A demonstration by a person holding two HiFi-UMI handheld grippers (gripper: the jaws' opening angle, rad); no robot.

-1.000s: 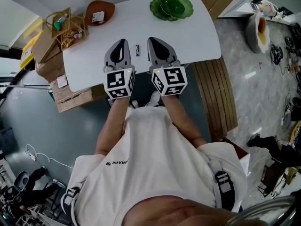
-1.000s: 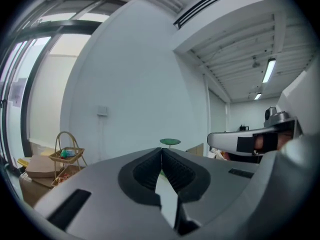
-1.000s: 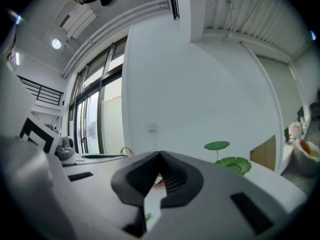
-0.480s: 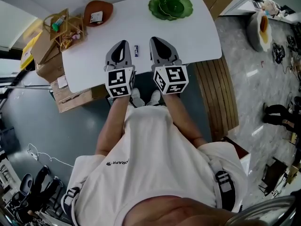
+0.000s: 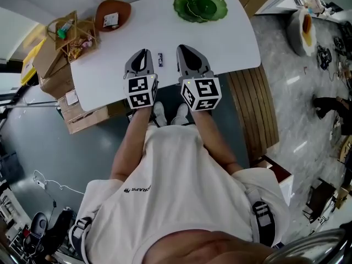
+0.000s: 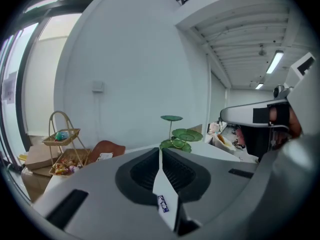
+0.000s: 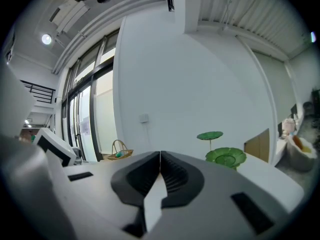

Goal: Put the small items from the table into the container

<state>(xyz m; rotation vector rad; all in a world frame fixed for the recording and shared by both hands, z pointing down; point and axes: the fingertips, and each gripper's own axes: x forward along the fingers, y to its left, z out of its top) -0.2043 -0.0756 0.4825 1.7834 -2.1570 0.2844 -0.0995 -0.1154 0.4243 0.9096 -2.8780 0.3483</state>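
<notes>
A: How far along does the task look?

B: Barely started, by the look of it. 1 small dark packet [image 5: 160, 59] lies loose on the white worktop [image 5: 231, 37], not yet picked up.

A: Where is it relative to the tools?

B: Between the 2 of them: just to the right of the left hand-held gripper [image 5: 144, 53] and just to the left of the right hand-held gripper [image 5: 184, 48], near both sets of tips and touching neither.

A: Is either one holding anything?

B: No. Each gripper view shows its jaws pressed together with nothing between them, so both are empty.

A: And the container?

B: Most likely the brown bowl [image 5: 113, 11], ahead and to the left of the left hand-held gripper and well apart from it. 1 white packet [image 5: 111, 20] already lies inside, so that part may be done.

A: Anything else out there?

B: A green leaf-shaped dish [image 5: 201, 5] stands ahead of the right hand-held gripper, and a wire basket stand [image 5: 69, 32] sits left of the bowl. No other loose small items show on the worktop, so the dark packet seems to be all that is left.
</notes>
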